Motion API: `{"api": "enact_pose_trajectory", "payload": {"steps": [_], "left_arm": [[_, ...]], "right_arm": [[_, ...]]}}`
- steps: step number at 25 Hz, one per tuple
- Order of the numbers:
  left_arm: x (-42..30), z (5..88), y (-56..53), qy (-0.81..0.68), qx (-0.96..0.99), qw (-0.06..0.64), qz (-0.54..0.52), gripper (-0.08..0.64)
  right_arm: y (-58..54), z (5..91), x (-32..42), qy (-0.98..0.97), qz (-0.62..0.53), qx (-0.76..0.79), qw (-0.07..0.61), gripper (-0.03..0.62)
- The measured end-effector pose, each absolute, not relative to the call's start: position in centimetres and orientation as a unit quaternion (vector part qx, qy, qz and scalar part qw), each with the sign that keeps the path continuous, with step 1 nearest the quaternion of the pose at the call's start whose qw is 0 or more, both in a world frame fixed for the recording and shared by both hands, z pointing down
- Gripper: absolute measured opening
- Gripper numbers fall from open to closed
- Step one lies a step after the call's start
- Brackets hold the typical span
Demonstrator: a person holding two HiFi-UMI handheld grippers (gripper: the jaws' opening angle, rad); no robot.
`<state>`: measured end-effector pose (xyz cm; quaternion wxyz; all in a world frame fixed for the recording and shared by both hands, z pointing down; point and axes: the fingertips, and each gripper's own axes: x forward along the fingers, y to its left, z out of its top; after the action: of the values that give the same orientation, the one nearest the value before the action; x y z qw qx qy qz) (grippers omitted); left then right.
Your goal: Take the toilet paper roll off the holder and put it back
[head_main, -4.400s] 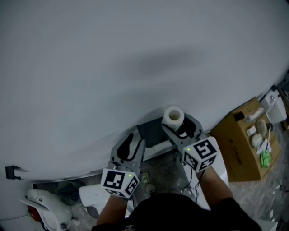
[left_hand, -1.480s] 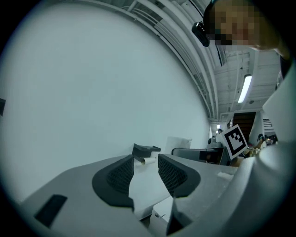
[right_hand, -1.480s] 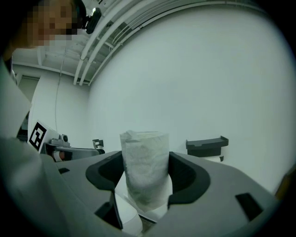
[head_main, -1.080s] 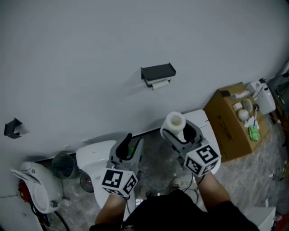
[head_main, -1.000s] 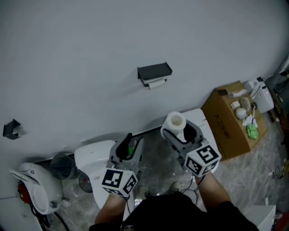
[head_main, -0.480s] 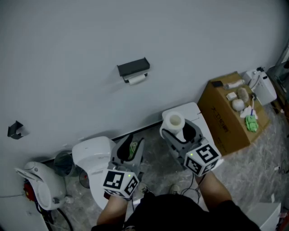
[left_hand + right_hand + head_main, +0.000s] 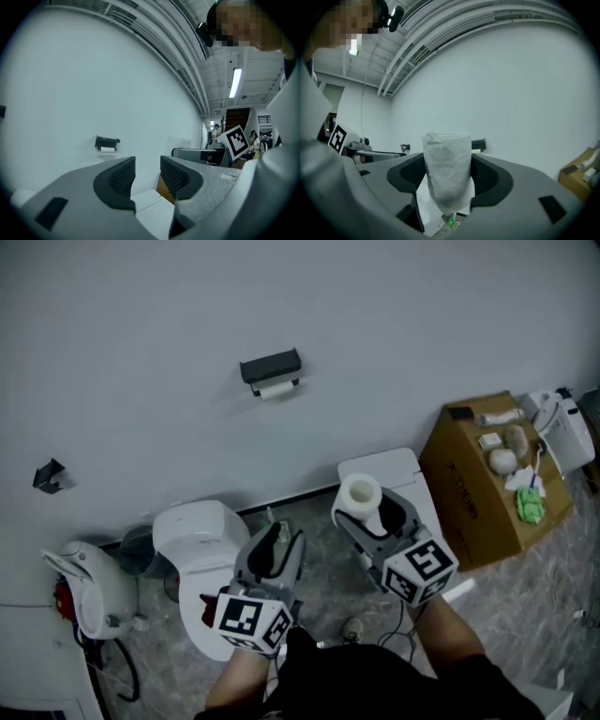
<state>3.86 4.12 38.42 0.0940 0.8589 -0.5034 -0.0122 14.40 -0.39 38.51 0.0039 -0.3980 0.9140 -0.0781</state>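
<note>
White and faintly crinkled, the toilet paper roll [image 7: 359, 495] stands on end at lower centre of the head view, clamped between the jaws of the right gripper [image 7: 367, 512], its long axis running up along them. The black holder [image 7: 270, 365] sits on the wall toward the upper left, well apart from the roll, almost straight above the left gripper [image 7: 272, 545], whose jaws stand apart on nothing. Since the holder lies level, the roll probably has to turn sideways first.

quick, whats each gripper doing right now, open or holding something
left gripper: open, nothing between its jaws
right gripper: closed on the toilet paper roll
</note>
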Motion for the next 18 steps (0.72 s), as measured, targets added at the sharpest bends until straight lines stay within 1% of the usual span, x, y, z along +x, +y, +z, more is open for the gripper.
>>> {"api": "enact_pose_trajectory", "payload": {"steps": [7,18], "left_arm": [[2.8,38.6,5.8,-0.528,0.844,0.095,-0.010,0.150],[0.3,37.7,6.2,-0.532,0.842,0.088,-0.013,0.150]], "right_arm": [[1.0,39.2,13.4,0.923,-0.088,-0.374,-0.003,0.291],[1.4,38.6,11.1,0.924,-0.083,-0.372,0.005,0.291]]}}
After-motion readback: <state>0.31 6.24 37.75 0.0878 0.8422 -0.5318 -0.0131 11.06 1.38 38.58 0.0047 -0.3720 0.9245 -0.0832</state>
